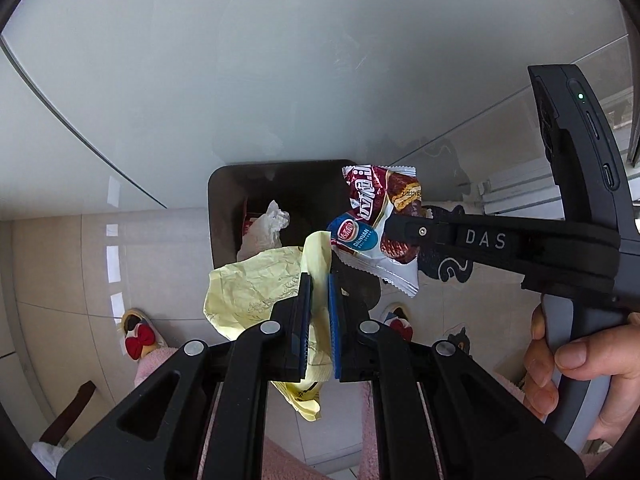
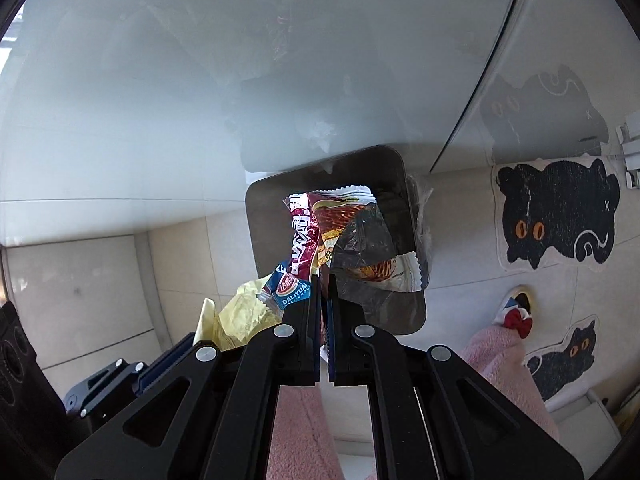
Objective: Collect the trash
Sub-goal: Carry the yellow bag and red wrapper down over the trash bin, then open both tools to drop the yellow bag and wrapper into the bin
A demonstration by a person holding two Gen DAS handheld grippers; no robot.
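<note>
Over dark bin (image 1: 224, 208): crumpled yellow wrapper (image 1: 256, 288) pinched in L fingers (image 1: 306, 312), red-white snack wrapper (image 2: 308, 248) in R fingers (image 2: 314, 308)

The right claw (image 2: 324, 280) points steeply down, its jaws pinched on a red and white snack wrapper (image 2: 340, 236) that hangs over the open dark trash bin (image 2: 412, 312). Just left, a crumpled yellow wrapper (image 2: 240, 312) shows above the left claw (image 2: 168, 356). Right of the bin, a black cat mat (image 2: 560, 216) lies on the tiled floor (image 2: 100, 280).
</note>
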